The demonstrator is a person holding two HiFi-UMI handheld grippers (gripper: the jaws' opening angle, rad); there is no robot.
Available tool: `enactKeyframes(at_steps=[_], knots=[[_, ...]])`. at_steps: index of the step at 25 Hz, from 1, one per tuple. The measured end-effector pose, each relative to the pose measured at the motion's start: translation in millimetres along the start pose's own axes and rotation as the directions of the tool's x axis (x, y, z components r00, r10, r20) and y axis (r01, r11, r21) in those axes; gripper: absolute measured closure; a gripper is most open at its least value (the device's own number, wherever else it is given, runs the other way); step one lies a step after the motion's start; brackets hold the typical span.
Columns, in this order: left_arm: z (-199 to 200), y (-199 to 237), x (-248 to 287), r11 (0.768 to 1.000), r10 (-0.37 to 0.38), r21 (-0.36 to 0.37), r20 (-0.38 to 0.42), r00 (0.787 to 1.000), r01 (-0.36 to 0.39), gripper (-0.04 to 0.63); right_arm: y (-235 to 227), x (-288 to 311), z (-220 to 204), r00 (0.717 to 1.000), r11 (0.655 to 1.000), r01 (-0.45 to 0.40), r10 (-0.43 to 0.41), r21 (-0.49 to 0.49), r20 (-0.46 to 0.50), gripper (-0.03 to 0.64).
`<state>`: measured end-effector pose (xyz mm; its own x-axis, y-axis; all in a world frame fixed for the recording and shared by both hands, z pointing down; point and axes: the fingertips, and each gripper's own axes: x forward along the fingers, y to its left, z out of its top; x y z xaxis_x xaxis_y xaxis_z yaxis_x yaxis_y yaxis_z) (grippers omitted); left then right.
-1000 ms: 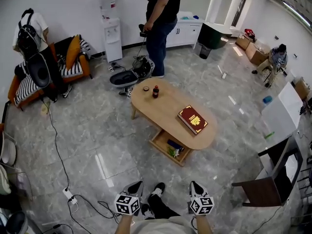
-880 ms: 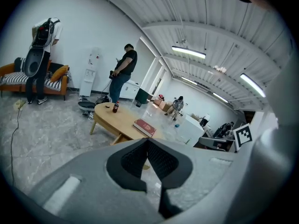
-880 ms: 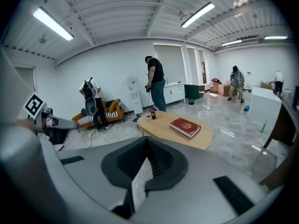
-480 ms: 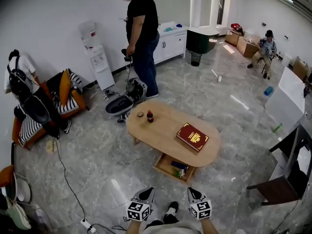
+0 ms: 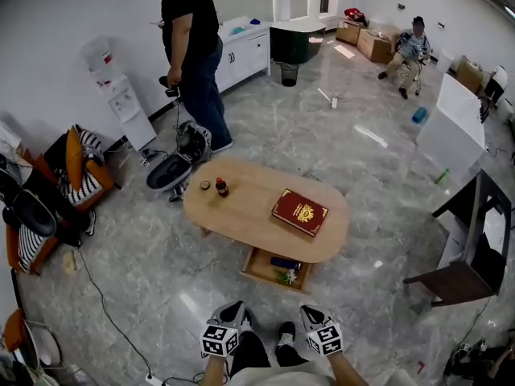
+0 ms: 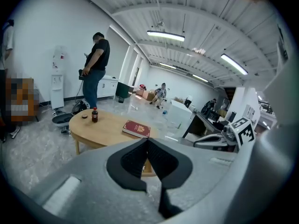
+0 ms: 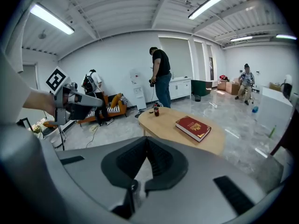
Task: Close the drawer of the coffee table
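Drawer [image 5: 259,268] partly hidden under tabletop [image 5: 245,207]

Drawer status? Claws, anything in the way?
Left claw and right claw shut, empty, short of the coffee table. Drawer open, untouched. Nothing seen in between.

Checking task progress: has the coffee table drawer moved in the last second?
No. The drawer still sticks out from under the coffee table's near edge about as far as before; only the view itself has shifted.

Matt wooden coffee table [image 5: 241,211], glossy stone floor [image 5: 137,248]
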<state>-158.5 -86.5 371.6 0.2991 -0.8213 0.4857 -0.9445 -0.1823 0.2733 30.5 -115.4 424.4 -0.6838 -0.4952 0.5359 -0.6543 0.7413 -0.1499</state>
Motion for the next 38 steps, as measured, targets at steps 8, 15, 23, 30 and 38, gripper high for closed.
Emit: enactKeyframes(at_steps=[8, 15, 23, 30, 38], knots=[[17.3, 52.1, 18.2, 0.991, -0.126, 0.027, -0.052, 0.991, 0.128, 0.586, -10.6, 19.8, 18.3, 0.977, 0.974, 0.213, -0.214, 0.082, 0.009, 0.601], [16.6, 76.2, 47.5, 0.966, -0.237, 0.072, -0.139, 0.961, 0.249, 0.586, -13.0, 40.4, 32.0, 0.952, 0.944, 0.297, -0.305, 0.143, 0.037, 0.601], [14.5, 66.2, 60.6, 0.959, -0.259, 0.092, -0.080, 0.962, 0.266, 0.586, -37.0, 16.8, -7.3, 0.933, 0.920, 0.354, -0.359, 0.169, -0.002, 0.601], [-31.3, 44.5, 72.2, 0.975, -0.208, 0.078, -0.018, 0.978, 0.208, 0.587, -62.8, -6.4, -52.9, 0.948, 0.936, 0.314, -0.317, 0.157, -0.008, 0.601], [-138.0, 91.7, 125.7, 0.980, -0.173, 0.098, -0.018, 0.985, 0.174, 0.586, -106.0, 46.9, -177.4, 0.962, 0.960, 0.272, -0.272, 0.071, -0.011, 0.601]])
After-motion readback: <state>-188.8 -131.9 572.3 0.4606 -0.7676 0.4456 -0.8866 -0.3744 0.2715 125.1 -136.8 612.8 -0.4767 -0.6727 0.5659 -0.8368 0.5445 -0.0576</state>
